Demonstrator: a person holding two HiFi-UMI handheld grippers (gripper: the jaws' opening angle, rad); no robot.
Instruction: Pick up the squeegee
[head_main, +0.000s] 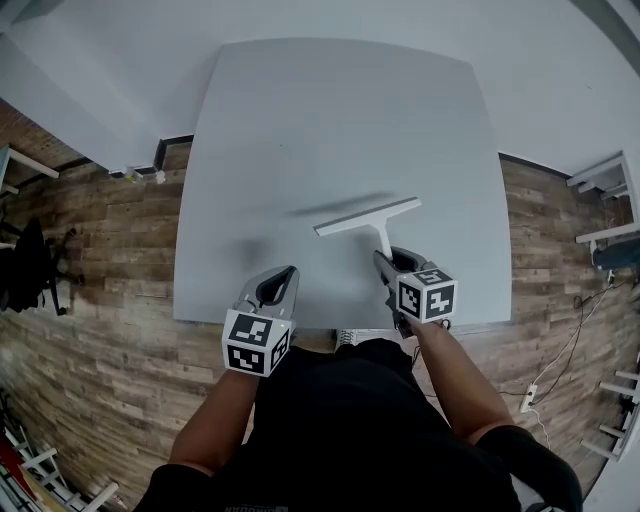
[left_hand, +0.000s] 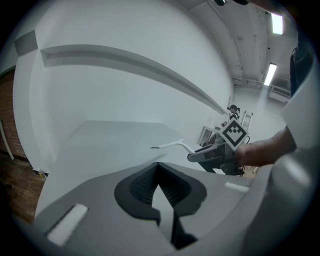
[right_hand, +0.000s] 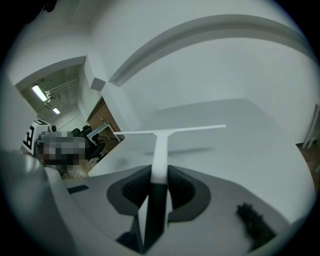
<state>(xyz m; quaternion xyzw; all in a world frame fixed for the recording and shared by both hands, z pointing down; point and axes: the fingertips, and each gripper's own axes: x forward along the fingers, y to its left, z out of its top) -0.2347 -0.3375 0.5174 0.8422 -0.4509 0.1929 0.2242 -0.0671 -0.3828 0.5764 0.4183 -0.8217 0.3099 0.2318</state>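
squeegee (head_main: 366, 217): white, dark handle end | table (head_main: 330, 120): pale grey | floor (head_main: 90, 260): brown wood planks | shirt (head_main: 350, 430): black

- Big pale grey table (head_main: 330, 130), pushed up against a white wall (head_main: 120, 70)
- Wood-plank floor (head_main: 90, 300) on both sides of it
- Black office chair (head_main: 30, 265) way off to the left
- Power strip (head_main: 527, 398) with a cable trailing across the floor on the right
- White shelf frames (head_main: 612, 205) by the right edge
- Strip lights (left_hand: 270, 73) on the ceiling
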